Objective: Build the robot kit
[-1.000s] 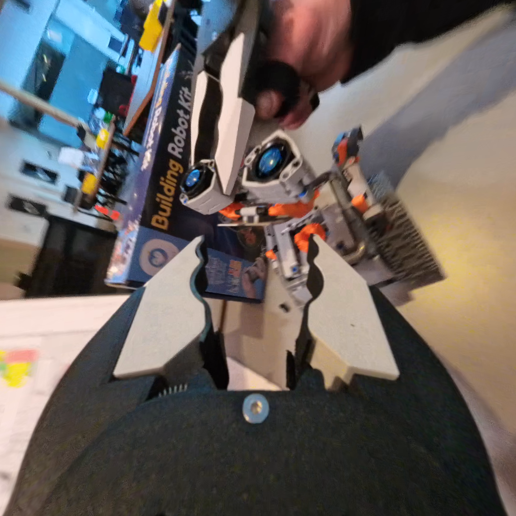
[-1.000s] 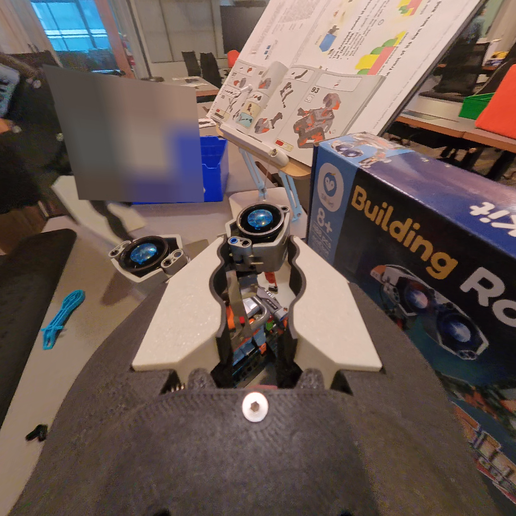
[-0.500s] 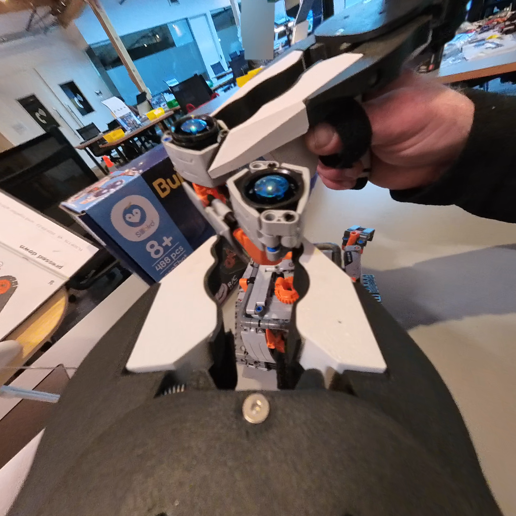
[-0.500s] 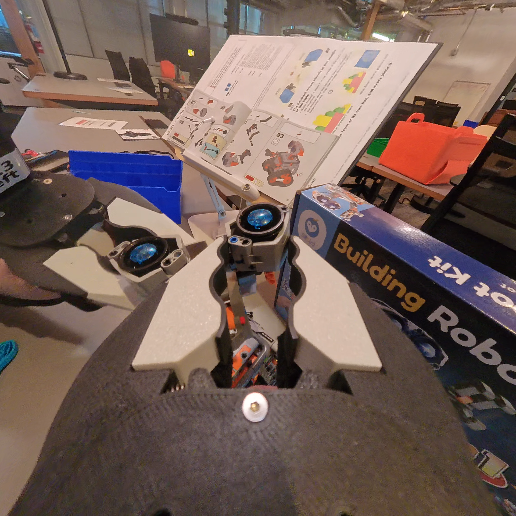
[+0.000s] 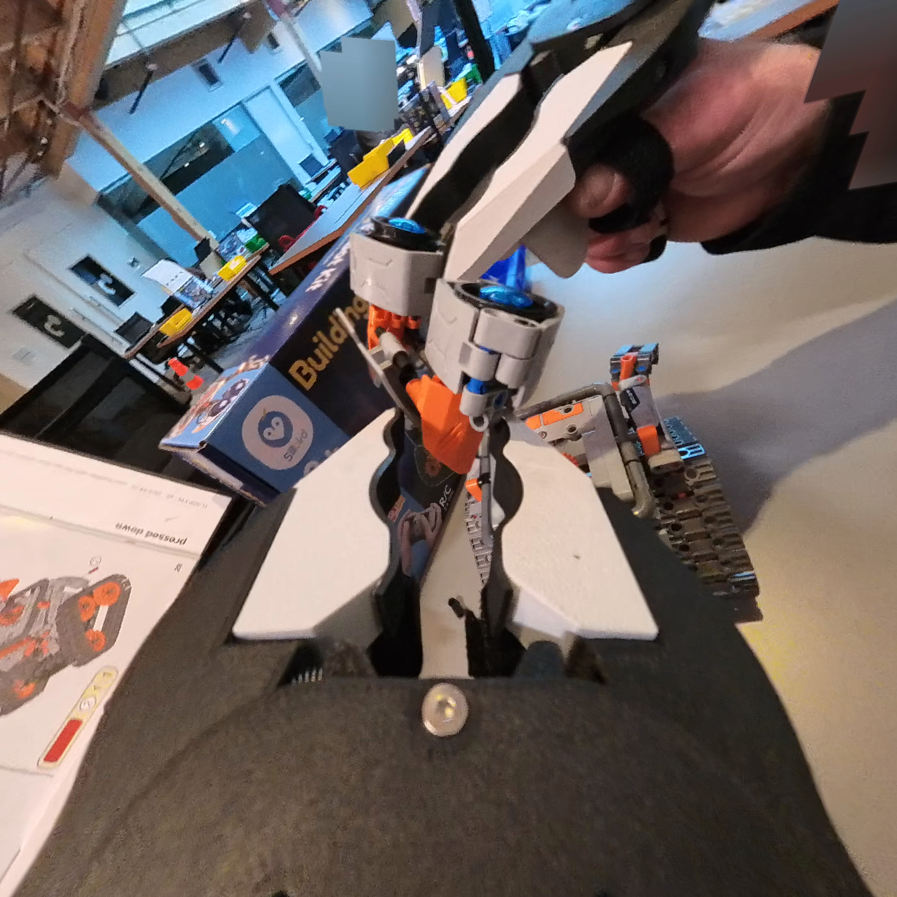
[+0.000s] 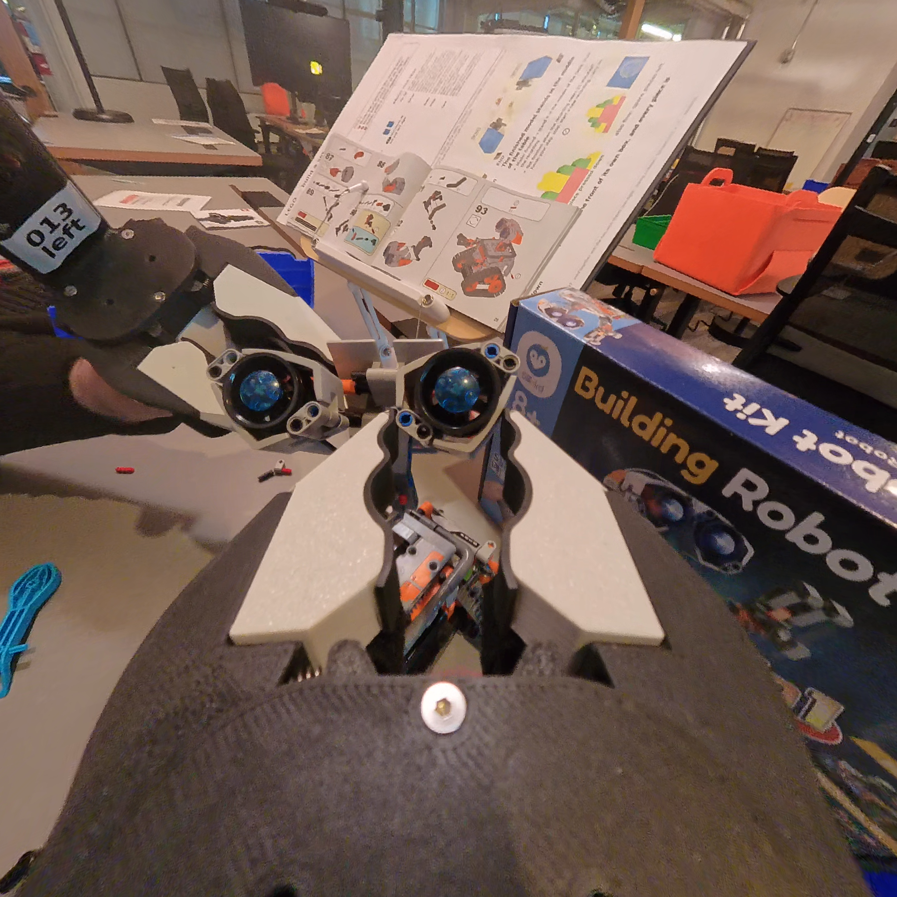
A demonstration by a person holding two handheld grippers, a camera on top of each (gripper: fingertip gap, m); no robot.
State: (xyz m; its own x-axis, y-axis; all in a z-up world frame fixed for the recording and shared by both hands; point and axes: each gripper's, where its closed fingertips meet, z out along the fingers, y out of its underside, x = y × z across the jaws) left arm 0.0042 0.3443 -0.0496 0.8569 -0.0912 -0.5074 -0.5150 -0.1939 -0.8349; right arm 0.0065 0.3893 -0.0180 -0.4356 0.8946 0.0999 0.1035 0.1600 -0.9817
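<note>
Right claw (image 6: 445, 439) grips robot's (image 5: 626, 451) right eye (image 6: 454, 390); left claw (image 6: 272, 383) grips left eye (image 6: 262, 390), above desk (image 6: 97, 509).

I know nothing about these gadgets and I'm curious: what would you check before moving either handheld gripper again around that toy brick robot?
1. Right gripper around one grey brick eye pod with blue lens: held between fingertips, ok.
2. Left gripper clamped on other grey eye pod: cannot tell.
3. Grey-and-orange tracked brick robot body resting on table: ok.
4. Small loose pins clear of both grippers: ok.
5. Room beside blue cardboard box: tight, not ok.
</note>
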